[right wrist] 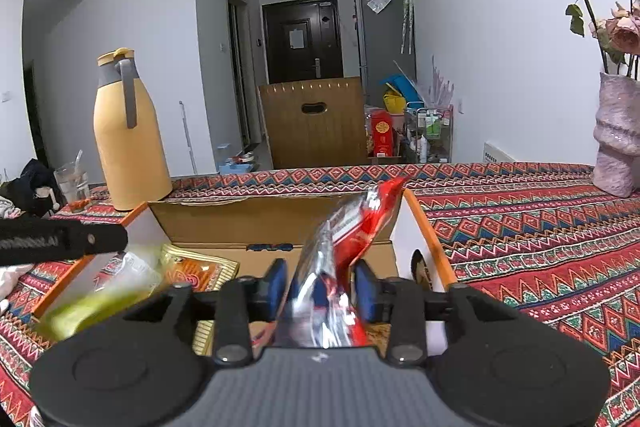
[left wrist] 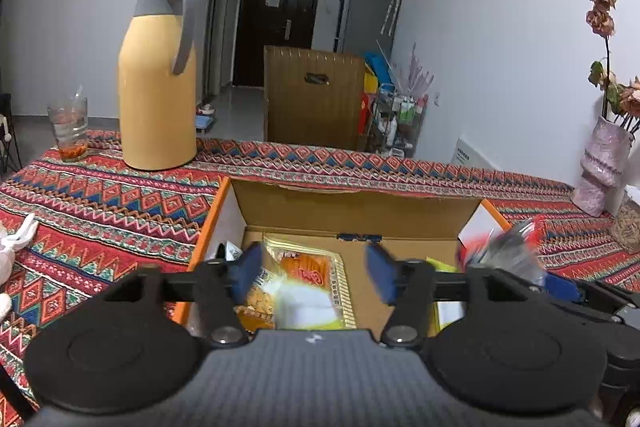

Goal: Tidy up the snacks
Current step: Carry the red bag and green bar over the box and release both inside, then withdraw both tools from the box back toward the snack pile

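An open cardboard box [left wrist: 360,211] with orange sides sits on the patterned tablecloth; it also shows in the right wrist view [right wrist: 248,223]. Inside lie an orange and gold snack packet [left wrist: 316,271] and a blurred yellow-green and white packet [left wrist: 304,303], which also shows in the right wrist view [right wrist: 96,303]. My left gripper [left wrist: 314,273] is open above them, holding nothing. My right gripper [right wrist: 322,291] is shut on a red and silver snack bag [right wrist: 352,231] above the box's right side; the bag shows blurred in the left wrist view [left wrist: 504,247].
A yellow thermos jug [left wrist: 158,79] and a glass [left wrist: 70,127] stand on the table behind the box at left. A pink vase with dried roses [right wrist: 618,139] stands at the right. A wooden chair back [left wrist: 312,95] is beyond the far edge.
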Demonstrator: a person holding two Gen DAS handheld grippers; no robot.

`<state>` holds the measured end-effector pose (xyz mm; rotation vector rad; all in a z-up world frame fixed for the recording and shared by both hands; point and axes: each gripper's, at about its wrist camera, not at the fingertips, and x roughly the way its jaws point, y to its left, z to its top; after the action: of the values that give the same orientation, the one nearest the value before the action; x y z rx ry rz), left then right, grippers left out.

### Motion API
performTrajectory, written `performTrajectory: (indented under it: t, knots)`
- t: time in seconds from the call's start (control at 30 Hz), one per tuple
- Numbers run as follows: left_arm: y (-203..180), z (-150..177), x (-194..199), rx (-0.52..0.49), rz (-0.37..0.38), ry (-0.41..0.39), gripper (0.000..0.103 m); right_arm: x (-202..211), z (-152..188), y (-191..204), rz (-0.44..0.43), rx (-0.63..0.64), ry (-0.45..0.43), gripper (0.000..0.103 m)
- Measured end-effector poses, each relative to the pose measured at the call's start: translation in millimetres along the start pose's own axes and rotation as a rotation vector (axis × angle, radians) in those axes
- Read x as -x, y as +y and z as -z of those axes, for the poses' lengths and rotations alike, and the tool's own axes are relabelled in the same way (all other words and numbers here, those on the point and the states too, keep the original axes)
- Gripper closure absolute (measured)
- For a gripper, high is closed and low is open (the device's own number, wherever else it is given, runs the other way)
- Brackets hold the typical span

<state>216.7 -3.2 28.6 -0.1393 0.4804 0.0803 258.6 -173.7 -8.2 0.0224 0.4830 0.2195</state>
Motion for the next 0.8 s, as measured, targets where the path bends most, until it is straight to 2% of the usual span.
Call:
performTrajectory:
  t: [0.03, 0.07, 0.1, 0.17, 0.2, 0.23, 0.8]
  knots:
    - [-0.5, -0.3, 2.0, -0.002, -0.011, -0.010, 0.023, 2.6, 1.0, -0.9, 0.004, 0.003, -0.004, 0.045]
    - [-1.3, -0.2, 4.1, -0.004, -0.020, -0.019, 0.022, 4.4, 1.1, -0.4, 0.012, 0.007, -0.011, 0.034]
    - [-1.4, -0.2, 5.6, -0.004, -0.022, -0.024, 0.019, 6.5, 1.3, 0.0, 0.025, 0.010, -0.020, 0.028]
    - [-1.4, -0.5, 8.2, 0.003, -0.022, -0.031, 0.007, 11.6, 1.5, 0.7, 0.044, 0.016, -0.038, 0.007]
    - [-1.9, -0.2, 9.7, 0.004, -0.030, -0.039, 0.001, 14.4, 1.1, 0.9, 0.046, 0.014, -0.048, 0.003]
    - [-1.7, -0.6, 10.4, 0.001, -0.037, -0.050, 0.000, 16.9, 0.9, 0.8, 0.048, 0.009, -0.056, 0.000]
    - [-2.2, -0.7, 12.8, 0.003, -0.041, -0.050, 0.000, 31.2, 1.7, 1.7, 0.058, 0.008, -0.071, 0.000]
